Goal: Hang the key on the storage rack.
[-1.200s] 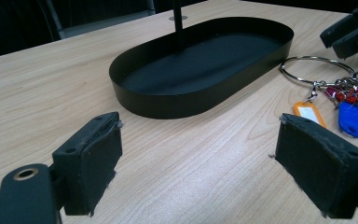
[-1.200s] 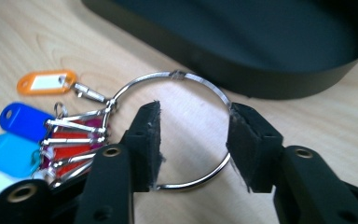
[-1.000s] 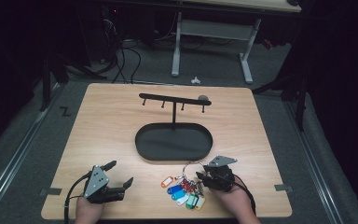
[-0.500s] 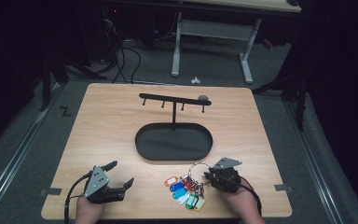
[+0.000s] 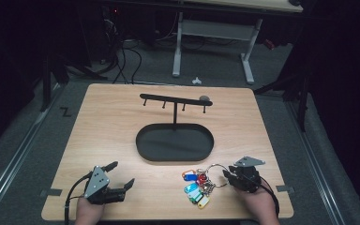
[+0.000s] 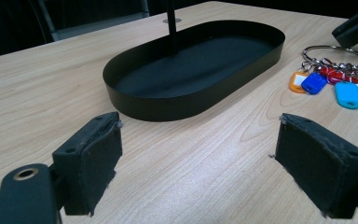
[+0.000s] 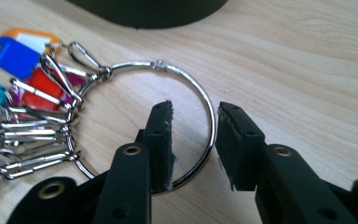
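A steel key ring (image 7: 186,74) lies on the wooden table near the front edge, carrying several coloured tags (image 5: 196,187) and snap hooks (image 7: 42,126). My right gripper (image 7: 193,109) is low over it, jaws a narrow gap apart and astride the ring wire: one jaw inside the loop, one outside. In the high view the right gripper (image 5: 226,174) sits just right of the key ring (image 5: 212,171). My left gripper (image 5: 123,172) rests at the front left, wide open and empty. The left gripper (image 6: 200,130) faces the black oval tray (image 6: 191,100), with the tags (image 6: 349,93) at its right.
A black stand rises from the oval tray (image 5: 143,152) at the table's middle, and its crossbar (image 5: 168,99) has several small hooks. A small grey knob (image 5: 205,99) sits at the bar's right end. Desk legs and cables stand on the floor beyond the table.
My right gripper has shifted to the right along the front edge, and the key ring with its tags has moved right with it. The left gripper has stayed put.
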Motion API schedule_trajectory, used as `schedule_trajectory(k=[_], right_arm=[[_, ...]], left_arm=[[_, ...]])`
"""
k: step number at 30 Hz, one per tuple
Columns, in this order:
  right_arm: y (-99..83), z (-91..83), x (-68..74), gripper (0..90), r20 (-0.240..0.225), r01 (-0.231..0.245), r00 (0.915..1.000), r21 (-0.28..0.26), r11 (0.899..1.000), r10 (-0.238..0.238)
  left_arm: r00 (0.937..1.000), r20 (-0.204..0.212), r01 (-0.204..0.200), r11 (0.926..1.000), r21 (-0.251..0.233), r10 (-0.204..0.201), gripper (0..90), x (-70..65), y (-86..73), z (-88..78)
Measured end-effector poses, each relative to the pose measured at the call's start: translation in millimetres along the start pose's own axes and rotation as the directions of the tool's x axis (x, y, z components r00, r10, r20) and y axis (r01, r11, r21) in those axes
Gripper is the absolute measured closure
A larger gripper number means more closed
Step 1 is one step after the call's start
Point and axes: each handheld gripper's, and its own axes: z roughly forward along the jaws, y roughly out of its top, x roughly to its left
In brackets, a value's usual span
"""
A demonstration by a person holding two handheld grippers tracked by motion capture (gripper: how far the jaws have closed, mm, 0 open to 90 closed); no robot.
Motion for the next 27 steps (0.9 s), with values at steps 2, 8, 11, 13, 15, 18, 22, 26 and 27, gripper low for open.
schedule_trajectory(k=[2, 8, 11, 13, 15, 18, 22, 26, 27], right_arm=[[0.5, -1.8, -1.6, 63.8, 0.000, -0.010, 0.9999, -0.002, 1.000, 0.010], [-2.8, 3.3, -4.8, 59.7, -0.016, -0.028, 0.9995, 0.030, 0.999, 0.028], [-1.0, 6.4, -3.1, 56.6, -0.028, -0.005, 0.9996, 0.032, 0.999, 0.005], [5.9, 9.2, -2.2, 55.9, -0.043, 0.031, 0.9986, 0.031, 0.999, -0.030], [16.2, 10.4, -3.2, 55.9, -0.053, 0.040, 0.9979, 0.043, 0.998, -0.038], [26.5, 13.4, -5.5, 56.1, -0.078, 0.056, 0.9957, 0.068, 0.996, -0.051], [41.2, 22.7, -7.3, 55.2, -0.109, 0.103, 0.9903, 0.161, 0.982, -0.086], [58.4, 30.7, -8.0, 55.0, -0.146, 0.184, 0.9782, 0.286, 0.940, -0.147], [61.7, 31.6, -7.9, 54.9, -0.152, 0.195, 0.9762, 0.303, 0.933, -0.155]], left_arm=[[1.0000, 0.002, 0.001, 1.0000, 0.002, -0.001, 15.0, 0.0, 0.0, 0.3], [1.0000, 0.004, 0.000, 1.0000, 0.002, 0.000, 15.0, -0.3, 0.0, 0.6], [1.0000, 0.003, -0.002, 1.0000, 0.004, 0.002, 15.0, -0.4, -0.2, 0.7], [1.0000, 0.001, 0.002, 1.0000, 0.005, -0.002, 15.0, -0.2, -0.6, 0.6], [1.0000, 0.001, 0.001, 1.0000, 0.007, -0.001, 15.0, -0.2, -0.8, 0.6], [1.0000, 0.003, 0.000, 1.0000, 0.007, 0.000, 15.0, -0.1, -0.7, 0.1], [1.0000, 0.004, 0.000, 1.0000, 0.008, 0.000, 15.0, -0.1, -0.8, -0.7], [1.0000, 0.010, -0.002, 1.0000, 0.008, 0.002, 15.0, -0.5, -1.0, -0.7], [0.9999, 0.012, -0.002, 1.0000, 0.006, 0.002, 15.0, -0.9, -1.1, -0.5]])
